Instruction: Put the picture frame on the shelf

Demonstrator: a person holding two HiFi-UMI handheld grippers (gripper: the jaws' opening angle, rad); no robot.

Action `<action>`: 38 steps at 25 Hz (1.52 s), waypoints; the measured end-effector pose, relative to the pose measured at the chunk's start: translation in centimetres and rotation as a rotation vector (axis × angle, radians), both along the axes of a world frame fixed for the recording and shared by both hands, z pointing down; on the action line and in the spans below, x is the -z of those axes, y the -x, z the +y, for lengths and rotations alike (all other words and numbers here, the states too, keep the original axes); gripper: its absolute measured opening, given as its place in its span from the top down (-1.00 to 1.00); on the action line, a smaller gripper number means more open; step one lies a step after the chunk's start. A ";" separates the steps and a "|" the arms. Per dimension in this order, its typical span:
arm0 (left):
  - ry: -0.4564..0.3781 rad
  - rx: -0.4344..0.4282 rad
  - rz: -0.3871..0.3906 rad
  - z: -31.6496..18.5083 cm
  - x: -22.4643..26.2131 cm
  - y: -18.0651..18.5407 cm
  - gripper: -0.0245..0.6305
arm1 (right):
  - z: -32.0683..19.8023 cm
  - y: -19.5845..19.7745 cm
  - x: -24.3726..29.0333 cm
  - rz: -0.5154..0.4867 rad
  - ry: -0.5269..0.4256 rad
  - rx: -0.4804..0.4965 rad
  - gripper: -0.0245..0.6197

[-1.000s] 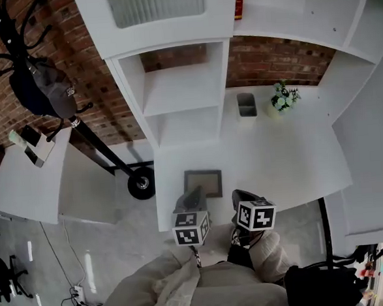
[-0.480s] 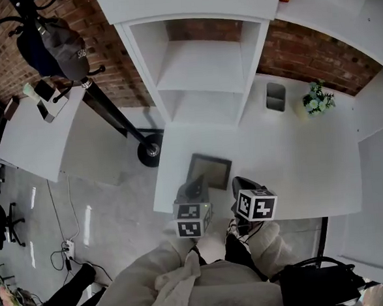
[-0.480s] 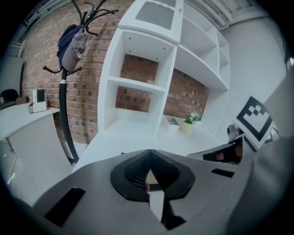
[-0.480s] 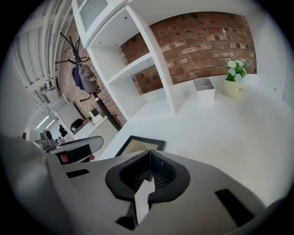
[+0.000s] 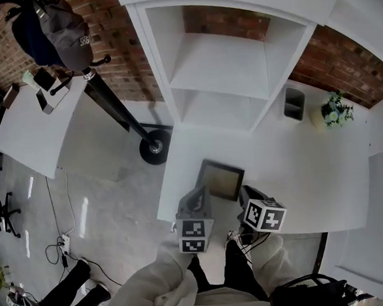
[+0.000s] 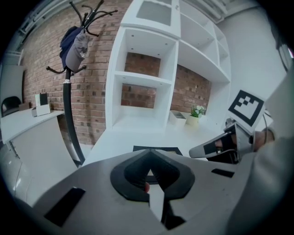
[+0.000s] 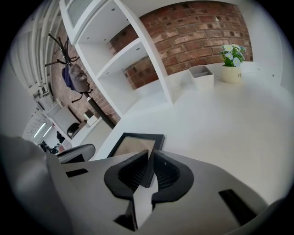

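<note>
On desk [image 5: 297, 168] near front edge: frame [image 5: 221, 180] flat, untouched; shelf [image 5: 221, 65] well beyond. Left gripper [image 5: 196, 196], right gripper [image 5: 249, 196] closed, empty, beside frame. Step: approach. Next likely: open jaws, pinch edge, lift.

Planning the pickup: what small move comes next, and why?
Probably open the right gripper and ease it onto the near corner of the picture frame. The frame lies flat on the desk, unheld; both the right jaws and the left gripper look shut, just short of it.
</note>
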State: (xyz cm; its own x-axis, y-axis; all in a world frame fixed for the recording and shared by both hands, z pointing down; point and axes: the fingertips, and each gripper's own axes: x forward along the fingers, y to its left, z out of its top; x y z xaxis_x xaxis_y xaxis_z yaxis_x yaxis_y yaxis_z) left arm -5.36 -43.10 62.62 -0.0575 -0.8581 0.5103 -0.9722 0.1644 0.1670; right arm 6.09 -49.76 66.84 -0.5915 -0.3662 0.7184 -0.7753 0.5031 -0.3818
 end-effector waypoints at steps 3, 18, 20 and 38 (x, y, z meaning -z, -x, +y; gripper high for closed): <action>0.003 0.029 0.045 0.3 -1.1 1.1 0.90 | -0.3 0.8 -0.7 0.005 -0.001 -0.013 0.84; 0.009 0.103 0.125 0.8 -3.6 3.7 0.90 | -0.8 1.5 -3.0 0.075 0.049 -0.033 0.63; 0.009 0.104 0.131 0.9 -3.7 3.9 0.90 | -0.9 1.6 -3.1 0.098 0.049 -0.028 0.63; 0.012 0.119 0.169 2.1 -3.8 4.2 0.90 | -1.3 1.8 -3.2 0.188 0.016 -0.034 0.63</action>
State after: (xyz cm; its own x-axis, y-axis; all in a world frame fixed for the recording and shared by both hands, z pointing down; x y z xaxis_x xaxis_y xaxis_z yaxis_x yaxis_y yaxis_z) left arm -9.55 -41.00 66.41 -0.0706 -0.8444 0.5311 -0.9040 0.2792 0.3238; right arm 4.33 -51.11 70.07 -0.4340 -0.3714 0.8208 -0.8500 0.4708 -0.2364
